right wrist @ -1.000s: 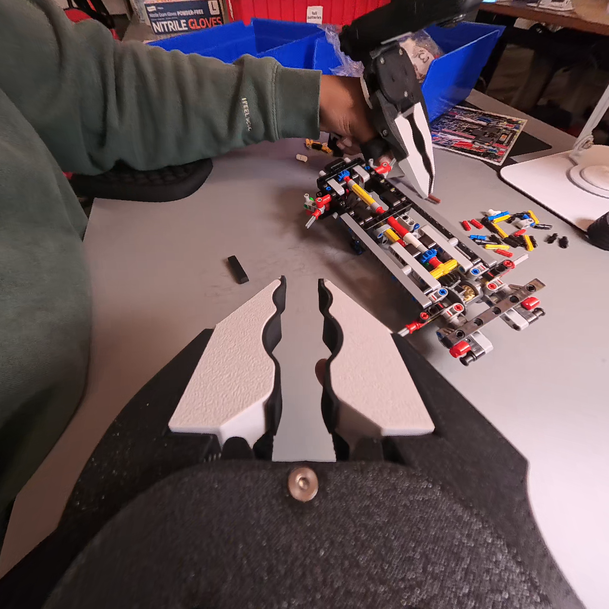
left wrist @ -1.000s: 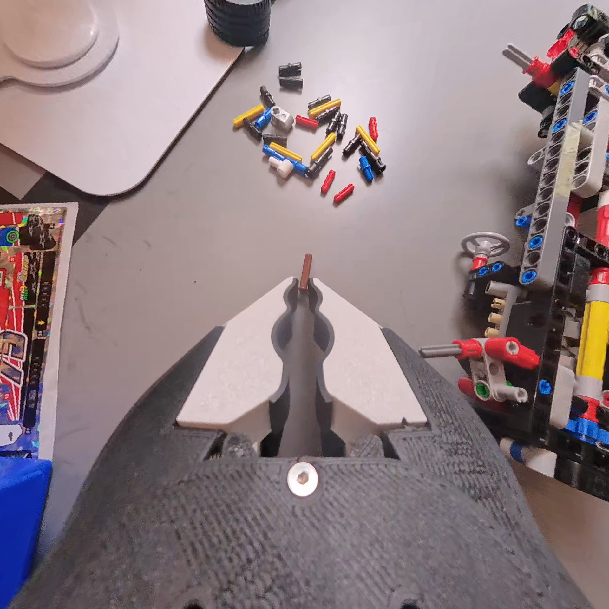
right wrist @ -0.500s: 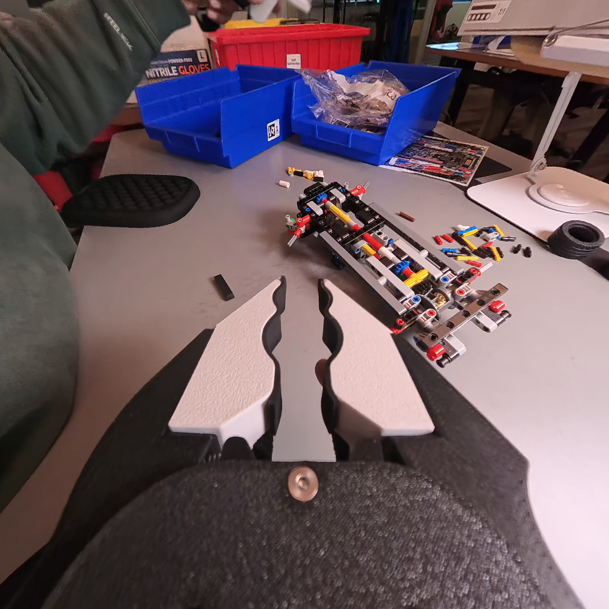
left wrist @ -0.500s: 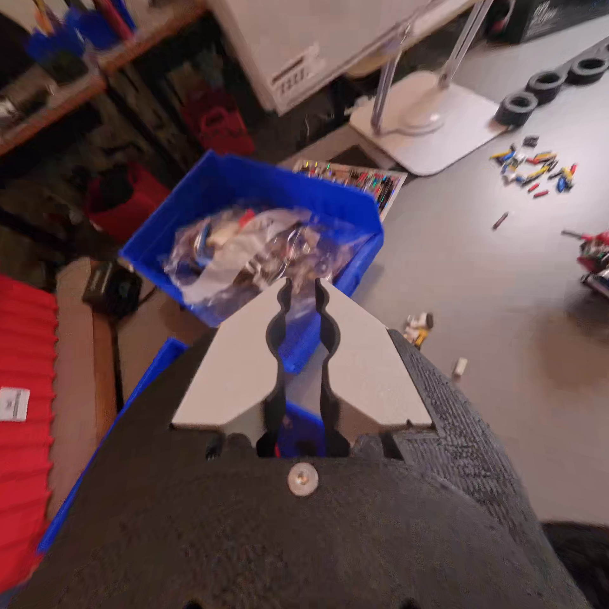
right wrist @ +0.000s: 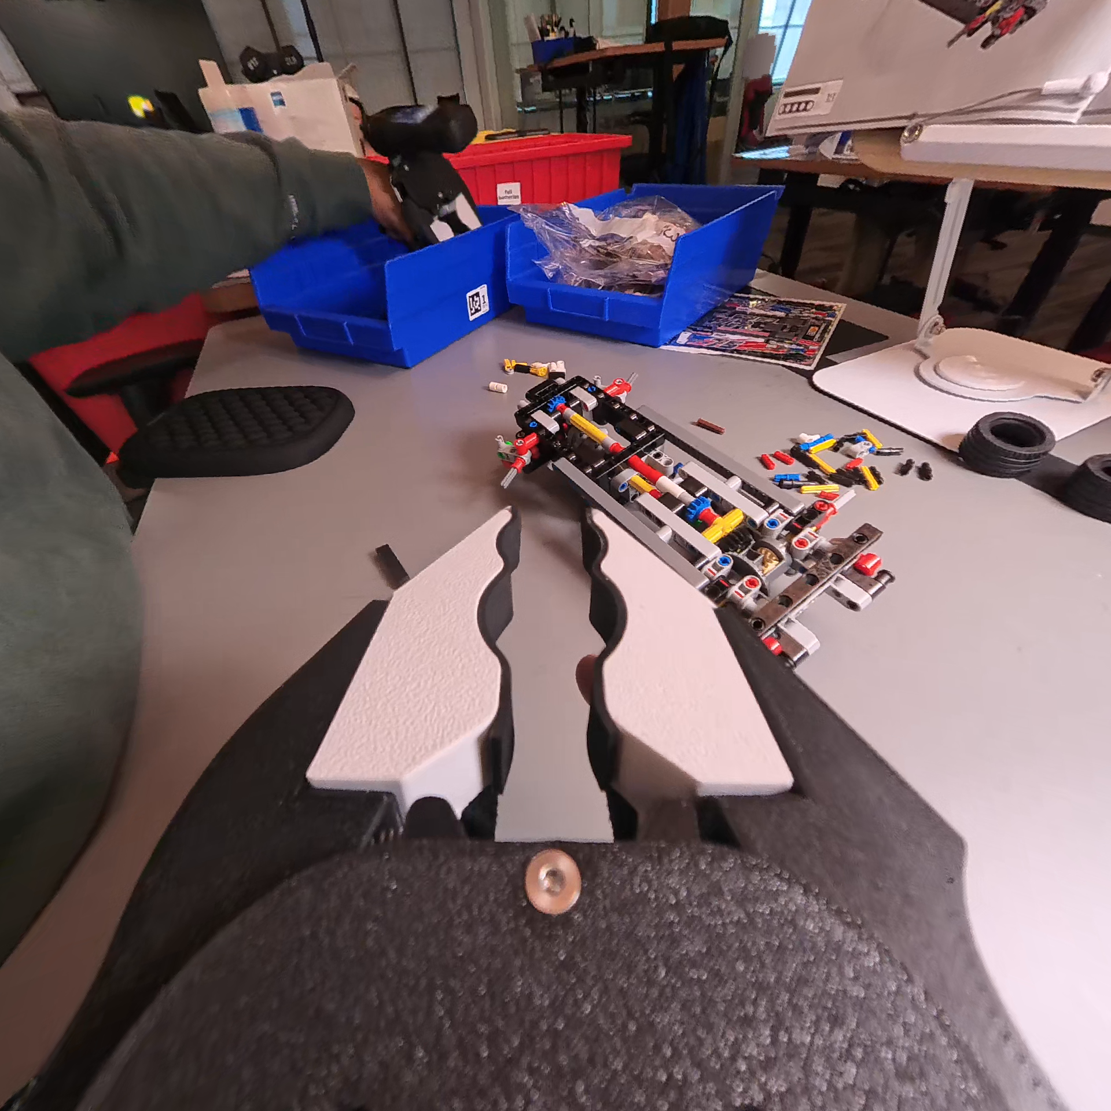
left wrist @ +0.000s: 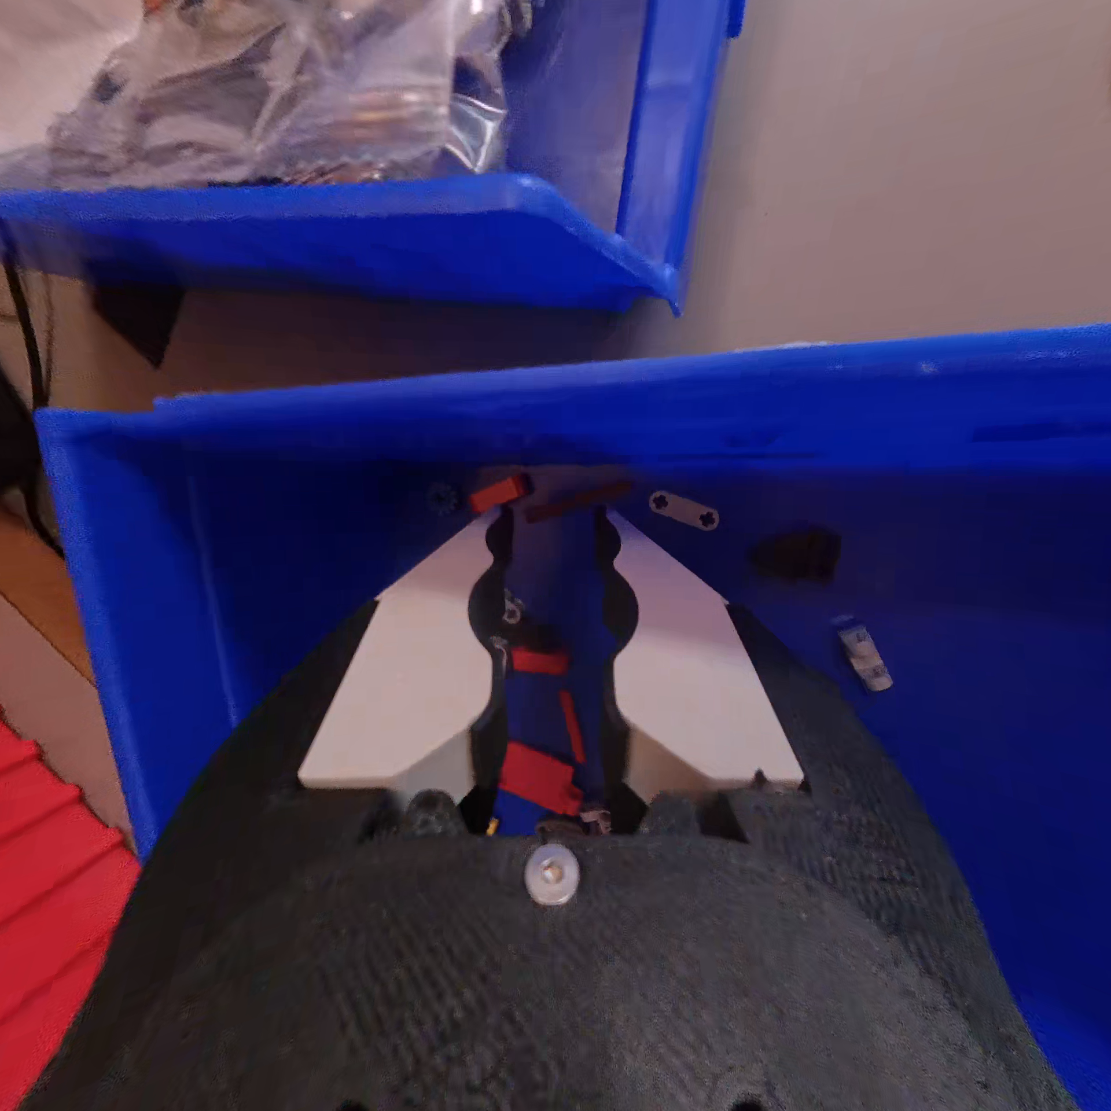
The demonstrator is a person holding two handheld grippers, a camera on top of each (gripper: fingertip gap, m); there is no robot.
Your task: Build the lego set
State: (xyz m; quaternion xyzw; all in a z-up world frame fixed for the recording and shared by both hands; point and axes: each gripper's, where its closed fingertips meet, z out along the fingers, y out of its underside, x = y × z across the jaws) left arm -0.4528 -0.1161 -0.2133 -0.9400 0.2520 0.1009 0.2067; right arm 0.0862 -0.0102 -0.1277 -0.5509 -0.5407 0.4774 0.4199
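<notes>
My left gripper is open and empty, lowered inside a blue bin. Its fingertips are close to a red piece and a brown axle at the bin's far wall. More red pieces lie on the bin floor between the fingers. In the right wrist view the left gripper shows dipping into that bin. My right gripper is open and empty, just above the table, near the half-built lego chassis. Another brown axle lies beside the chassis.
A grey flat link, a black piece and a black gear lie in the bin. A second blue bin holds plastic bags. A pile of pins, tires, a sticker sheet and a lamp base are on the right. Tip to tip, the grippers are about 55 cm apart. The black gear is about 4 cm from my left fingertips.
My left gripper let go of the brown axle beside the chassis, opened, swung away to the blue bins and dropped into the nearer one. My right gripper stayed open and hardly moved.
</notes>
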